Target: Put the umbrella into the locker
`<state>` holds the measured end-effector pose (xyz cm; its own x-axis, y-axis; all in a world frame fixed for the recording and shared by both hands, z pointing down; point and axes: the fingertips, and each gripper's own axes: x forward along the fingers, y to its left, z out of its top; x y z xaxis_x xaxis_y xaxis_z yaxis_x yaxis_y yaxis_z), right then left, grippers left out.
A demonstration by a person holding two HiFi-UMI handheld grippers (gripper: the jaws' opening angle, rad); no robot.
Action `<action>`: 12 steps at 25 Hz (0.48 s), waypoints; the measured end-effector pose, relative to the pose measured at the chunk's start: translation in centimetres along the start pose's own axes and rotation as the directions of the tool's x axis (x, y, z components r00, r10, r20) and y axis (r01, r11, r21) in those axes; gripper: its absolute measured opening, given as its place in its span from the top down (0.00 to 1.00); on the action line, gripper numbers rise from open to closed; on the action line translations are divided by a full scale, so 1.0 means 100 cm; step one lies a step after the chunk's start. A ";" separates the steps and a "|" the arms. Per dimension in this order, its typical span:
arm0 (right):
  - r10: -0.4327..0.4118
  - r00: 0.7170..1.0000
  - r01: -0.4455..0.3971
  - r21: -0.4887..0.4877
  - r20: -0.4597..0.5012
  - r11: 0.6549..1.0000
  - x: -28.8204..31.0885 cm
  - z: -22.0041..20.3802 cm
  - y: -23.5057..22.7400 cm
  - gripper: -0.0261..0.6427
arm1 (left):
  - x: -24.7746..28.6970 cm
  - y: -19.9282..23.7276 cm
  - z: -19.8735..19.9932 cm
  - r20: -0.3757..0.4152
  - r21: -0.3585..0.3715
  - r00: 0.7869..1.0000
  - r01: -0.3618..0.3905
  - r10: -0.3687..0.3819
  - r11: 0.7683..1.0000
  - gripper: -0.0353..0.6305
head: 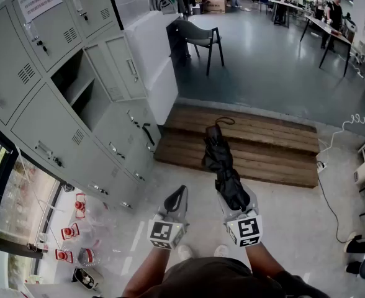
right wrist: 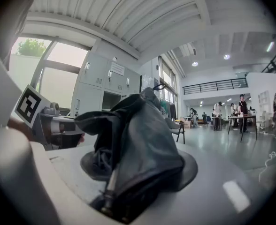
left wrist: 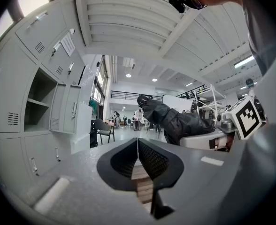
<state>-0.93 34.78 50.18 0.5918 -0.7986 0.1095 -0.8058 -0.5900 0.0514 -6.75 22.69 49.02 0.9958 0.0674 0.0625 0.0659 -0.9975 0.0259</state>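
Observation:
A folded black umbrella [head: 223,166] sticks out level in front of me, its strap loop over the wooden platform. My right gripper [head: 235,197] is shut on its handle end, and in the right gripper view the umbrella [right wrist: 138,139] fills the space between the jaws. Just left of it, my left gripper [head: 180,194] is shut and empty, its jaws meeting at the tip [left wrist: 138,142]. The grey lockers stand to the left, one compartment [head: 77,82] open with its door [head: 117,67] swung out. That compartment [left wrist: 37,107] also shows in the left gripper view, with the umbrella [left wrist: 175,121] off to the right.
A low wooden platform [head: 257,148] lies ahead on the floor. A dark chair [head: 198,39] stands beyond a white block [head: 157,61] beside the lockers. Red-and-white items [head: 74,231] sit by the window at lower left. A white cable [head: 353,123] coils at the right. Tables and people are far back.

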 end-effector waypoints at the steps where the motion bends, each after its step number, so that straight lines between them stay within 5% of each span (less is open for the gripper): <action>1: 0.000 1.000 0.000 -0.002 0.004 1.000 0.002 0.003 0.002 0.61 | 0.001 0.002 0.003 0.012 0.002 1.000 0.005 -0.005 1.000 0.94; 12: 0.025 0.999 -0.025 -0.019 0.044 1.000 0.018 0.023 0.028 0.61 | -0.005 0.019 0.007 0.032 0.009 0.999 0.027 -0.027 1.000 0.94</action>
<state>-2.05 31.38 48.23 0.5716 -0.8179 0.0665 -0.8204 -0.5678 0.0674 -7.06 20.75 48.36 0.9952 0.0934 0.0302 0.0929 -0.9955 0.0188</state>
